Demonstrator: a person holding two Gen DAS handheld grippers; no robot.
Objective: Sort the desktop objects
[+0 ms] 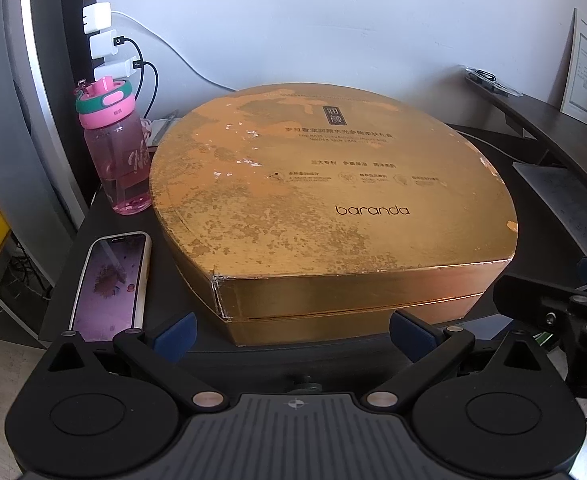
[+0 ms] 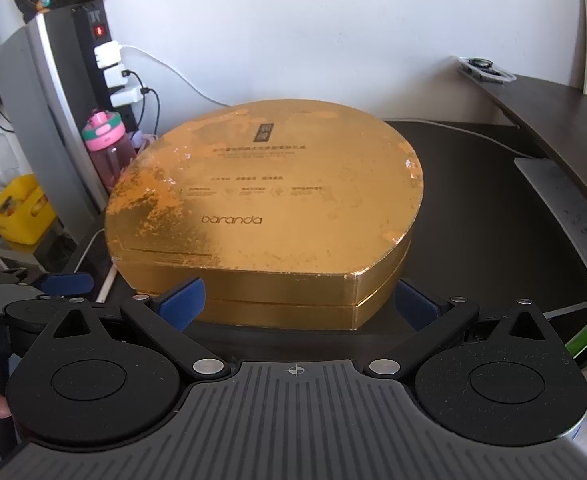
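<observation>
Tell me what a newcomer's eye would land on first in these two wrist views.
The large worn gold box marked "baranda" fills the middle of the dark desk, with both open grippers, left and right, poised just before its front edge. To its left stand a pink water bottle with a green-banded lid and, nearer, a phone lying flat with its screen lit pink. Behind the bottle, white chargers fill a black power strip.

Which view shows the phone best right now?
The left wrist view: the phone lies face up, screen lit, left of the gold box. The right wrist view shows only a pale sliver at the box's left edge, possibly it.
</observation>
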